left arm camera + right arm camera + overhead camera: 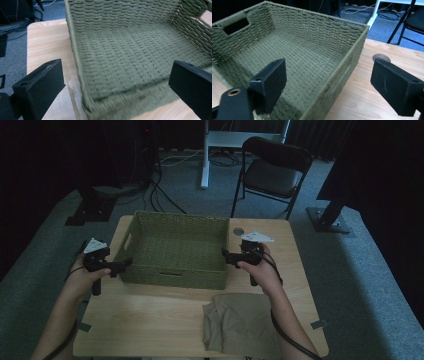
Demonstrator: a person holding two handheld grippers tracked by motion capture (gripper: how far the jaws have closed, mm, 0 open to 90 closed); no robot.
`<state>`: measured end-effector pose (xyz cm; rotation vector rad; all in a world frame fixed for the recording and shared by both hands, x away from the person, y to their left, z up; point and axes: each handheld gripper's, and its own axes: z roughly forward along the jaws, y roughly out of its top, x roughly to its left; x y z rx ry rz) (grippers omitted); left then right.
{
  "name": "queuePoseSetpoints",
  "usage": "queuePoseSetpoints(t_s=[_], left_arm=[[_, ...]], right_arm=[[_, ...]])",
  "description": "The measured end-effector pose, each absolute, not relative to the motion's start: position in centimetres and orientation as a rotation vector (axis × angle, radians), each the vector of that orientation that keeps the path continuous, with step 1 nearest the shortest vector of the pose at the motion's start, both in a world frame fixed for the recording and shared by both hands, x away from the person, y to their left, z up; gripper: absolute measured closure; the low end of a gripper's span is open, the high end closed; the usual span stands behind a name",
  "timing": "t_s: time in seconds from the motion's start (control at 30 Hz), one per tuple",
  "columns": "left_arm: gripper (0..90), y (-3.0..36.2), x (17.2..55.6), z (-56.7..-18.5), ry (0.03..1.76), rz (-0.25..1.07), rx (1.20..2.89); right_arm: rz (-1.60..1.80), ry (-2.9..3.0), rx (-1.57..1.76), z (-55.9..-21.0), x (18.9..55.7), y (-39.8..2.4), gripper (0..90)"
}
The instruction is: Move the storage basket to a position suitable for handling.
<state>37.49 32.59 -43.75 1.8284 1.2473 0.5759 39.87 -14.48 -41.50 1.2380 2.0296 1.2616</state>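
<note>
Straddling basket point(172, 247) end walls mid-table, left gripper point(122, 265) & right gripper point(226, 256) both wide open, holding nothing. Risk: uneven grip tilts basket w/ any lift; folded cloth point(240, 322) sits near-right.

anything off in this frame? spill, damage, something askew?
Nothing stands out. The green basket sits flat and looks intact, the cloth lies bunched near the table's front edge, and both grippers are open beside the basket.

My tongs' black jaws look like matt plastic. The basket point(175, 245) is rough green woven cord. The table point(150, 320) at six o'clock is smooth pale wood; the khaki cloth point(240, 322) lies rumpled and soft.
</note>
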Motion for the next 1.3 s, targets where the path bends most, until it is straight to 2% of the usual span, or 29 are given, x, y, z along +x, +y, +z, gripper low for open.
queuePoseSetpoints(t_s=[0.3, 0.37, 0.5, 0.6, 0.73, 0.83, 0.97, 1.17, 1.23, 1.27, 1.3], left_arm=[[0.9, 32.6, 39.9, -44.0, 1.269, 0.596, 1.835], [5.9, 32.7, 40.3, -44.3, 1.296, 0.605, 1.818], [6.3, 32.6, 40.9, -44.8, 1.317, 0.601, 1.807], [7.7, 32.3, 41.5, -44.9, 1.337, 0.656, 1.8], [16.2, 32.1, 42.2, -45.0, 1.371, 0.652, 1.738], [17.1, 31.7, 42.7, -45.5, 1.363, 0.656, 1.774], [23.2, 31.8, 43.2, -46.1, 1.419, 0.638, 1.713], [32.1, 32.2, 43.9, -46.9, 1.458, 0.718, 1.703], [37.4, 32.3, 44.0, -47.1, 1.457, 0.72, 1.71], [39.9, 32.5, 44.2, -47.6, 1.474, 0.736, 1.717], [42.6, 32.6, 44.2, -47.8, 1.478, 0.736, 1.713]], right_arm=[[1.207, 2.034, 1.265, -42.7, 41.9, -11.9, 12.9], [1.189, 2.023, 1.268, -43.1, 42.3, -11.6, 12.9], [1.159, 1.976, 1.303, -44.0, 42.9, -11.3, 13.7], [1.142, 1.963, 1.323, -44.6, 43.1, -11.2, 13.8], [1.145, 1.925, 1.376, -45.5, 43.5, -11.0, 14.2], [1.153, 1.909, 1.404, -45.9, 43.7, -10.6, 15.0], [1.134, 1.929, 1.412, -46.6, 43.9, -10.0, 15.3], [1.068, 1.941, 1.426, -47.8, 44.1, -9.8, 24.2], [1.057, 1.941, 1.425, -47.9, 44.1, -9.8, 24.4], [1.044, 1.941, 1.431, -48.1, 44.0, -9.9, 28.3], [1.042, 1.938, 1.433, -48.1, 44.0, -9.8, 28.5]])
